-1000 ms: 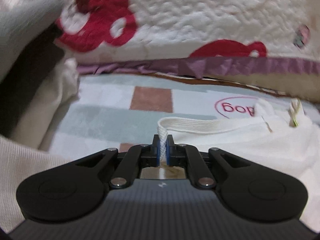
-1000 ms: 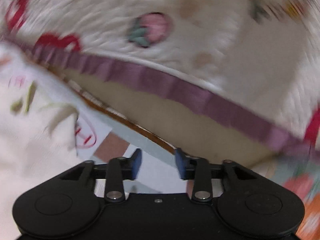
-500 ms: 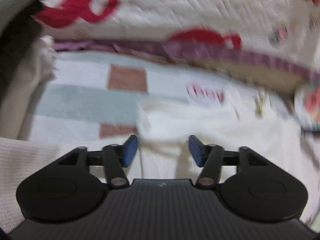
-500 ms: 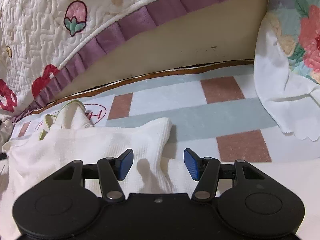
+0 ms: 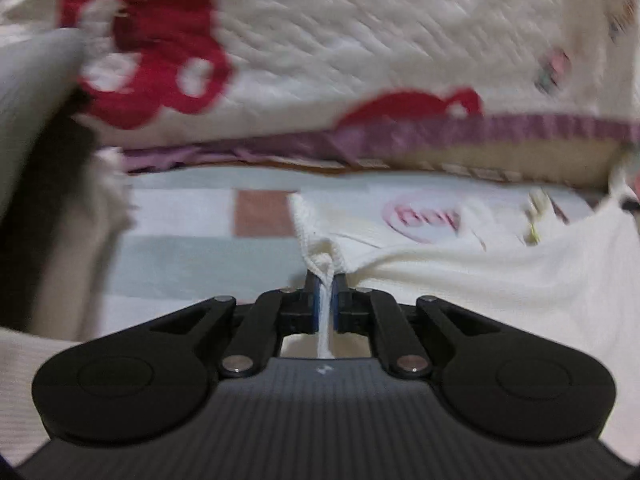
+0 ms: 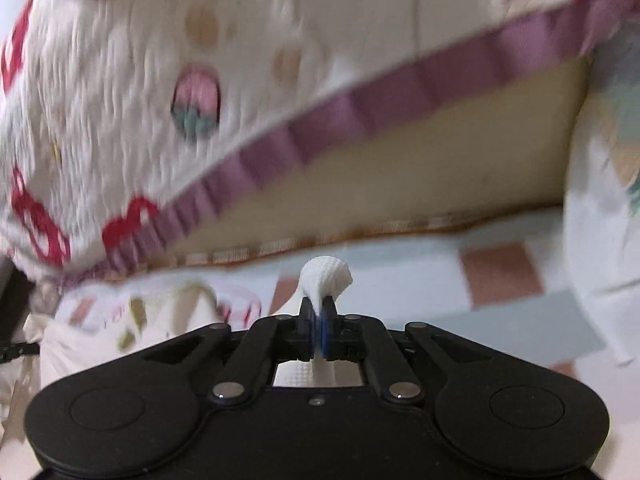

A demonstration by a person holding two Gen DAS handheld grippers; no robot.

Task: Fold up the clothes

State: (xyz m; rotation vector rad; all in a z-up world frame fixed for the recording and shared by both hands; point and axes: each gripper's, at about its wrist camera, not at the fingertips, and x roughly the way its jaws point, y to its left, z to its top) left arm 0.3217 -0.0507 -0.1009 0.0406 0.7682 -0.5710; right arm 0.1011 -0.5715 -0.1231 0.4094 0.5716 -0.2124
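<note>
Pinching the garment (image 5: 500, 280) hem, both the left gripper (image 5: 325, 280) and right gripper (image 6: 318, 304) have just closed, with open mat (image 5: 192, 256) beside.

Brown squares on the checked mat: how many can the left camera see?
1. The brown square lies just left of the white garment, below the quilt's purple edge. More squares may be hidden under the garment.

You see a white waffle-knit cloth garment (image 5: 500, 280), a rough quilted cotton bedspread (image 5: 360, 40) with a satiny purple trim (image 6: 400, 92), a soft woven checked mat (image 5: 180, 256), and matt black plastic grippers.
</note>
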